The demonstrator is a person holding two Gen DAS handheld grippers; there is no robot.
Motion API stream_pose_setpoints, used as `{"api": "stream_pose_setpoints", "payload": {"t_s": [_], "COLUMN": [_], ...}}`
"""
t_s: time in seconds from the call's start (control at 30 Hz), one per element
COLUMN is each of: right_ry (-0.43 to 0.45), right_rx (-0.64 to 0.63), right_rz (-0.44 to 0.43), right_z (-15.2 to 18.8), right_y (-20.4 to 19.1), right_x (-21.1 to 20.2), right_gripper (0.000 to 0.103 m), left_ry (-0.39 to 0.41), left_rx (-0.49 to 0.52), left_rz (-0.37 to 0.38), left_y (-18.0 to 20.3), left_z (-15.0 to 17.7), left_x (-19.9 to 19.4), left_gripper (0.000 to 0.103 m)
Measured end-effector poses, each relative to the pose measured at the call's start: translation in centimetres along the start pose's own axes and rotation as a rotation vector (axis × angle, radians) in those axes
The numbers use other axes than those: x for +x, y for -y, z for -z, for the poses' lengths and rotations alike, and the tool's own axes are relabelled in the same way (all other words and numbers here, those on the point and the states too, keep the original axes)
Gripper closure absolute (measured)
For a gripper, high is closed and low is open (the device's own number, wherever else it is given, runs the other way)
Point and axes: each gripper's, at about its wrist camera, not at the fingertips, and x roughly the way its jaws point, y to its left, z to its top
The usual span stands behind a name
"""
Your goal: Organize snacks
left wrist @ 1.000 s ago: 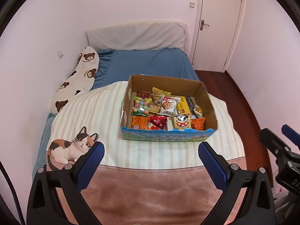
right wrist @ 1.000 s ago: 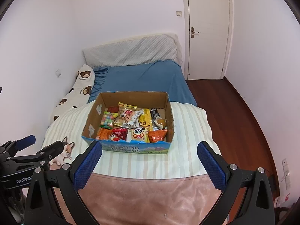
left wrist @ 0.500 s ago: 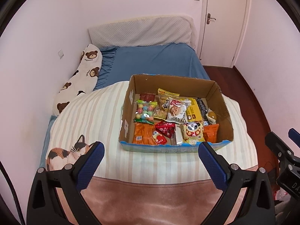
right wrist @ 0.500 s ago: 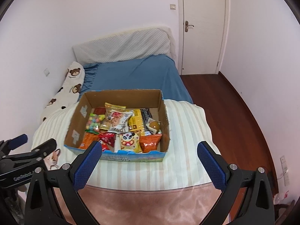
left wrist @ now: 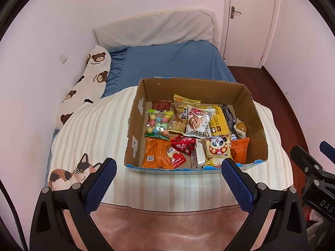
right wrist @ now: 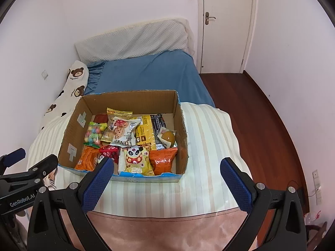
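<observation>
Left tool (left wrist: pixel 167 172) and right tool (right wrist: pixel 166 171): both spread wide, empty. Snack packets (left wrist: pixel 195 129) all lie loosely in the box (left wrist: pixel 254 115) on the bed (left wrist: pixel 167 62). Fits either unsorted or gathered.

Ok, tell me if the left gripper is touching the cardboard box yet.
Apart. The left wrist view shows the left gripper open, with striped blanket visible between its fingertips and the cardboard box.

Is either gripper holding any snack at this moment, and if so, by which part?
Nothing is held. The left gripper and right gripper are both open and empty, short of the brown cardboard snack box.
</observation>
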Motion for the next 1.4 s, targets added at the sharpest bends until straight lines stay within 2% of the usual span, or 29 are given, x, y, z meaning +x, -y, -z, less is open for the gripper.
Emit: {"api": "stream_pose_setpoints", "payload": {"t_s": [1.4], "right_ry": [-0.025], "right_rx": [0.015], "right_rz": [-0.011], "right_z": [0.8], "right_y": [-0.1], "right_x": [-0.2], "right_gripper": [0.000], "left_ry": [0.010], "left_rx": [0.021], "left_rz": [0.008], "left_y": [0.4], "left_z": [0.4], "left_x": [-0.8], "left_gripper": [0.000]}}
